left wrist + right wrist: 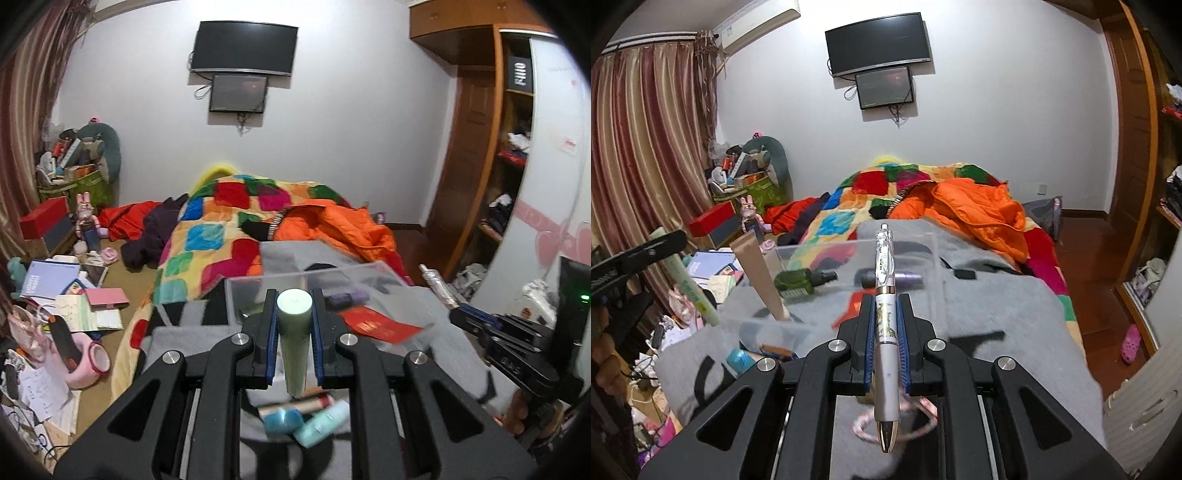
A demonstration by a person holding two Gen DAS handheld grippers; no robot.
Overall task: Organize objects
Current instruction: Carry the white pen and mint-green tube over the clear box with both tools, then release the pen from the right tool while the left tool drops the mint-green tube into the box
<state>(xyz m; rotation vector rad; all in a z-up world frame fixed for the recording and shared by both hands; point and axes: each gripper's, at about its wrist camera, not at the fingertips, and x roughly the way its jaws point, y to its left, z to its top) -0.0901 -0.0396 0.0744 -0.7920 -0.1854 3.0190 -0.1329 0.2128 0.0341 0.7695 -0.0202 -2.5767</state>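
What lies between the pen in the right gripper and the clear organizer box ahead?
In the right wrist view, only grey blanket and a red envelope separate the pen, clamped in the right gripper, from the clear organizer box.

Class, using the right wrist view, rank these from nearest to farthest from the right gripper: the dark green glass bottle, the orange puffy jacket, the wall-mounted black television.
1. Dark green glass bottle: lying in the clear plastic box, just ahead-left of the right gripper.
2. Orange puffy jacket: on the bed, ahead-right.
3. Wall-mounted black television: high on the far wall.
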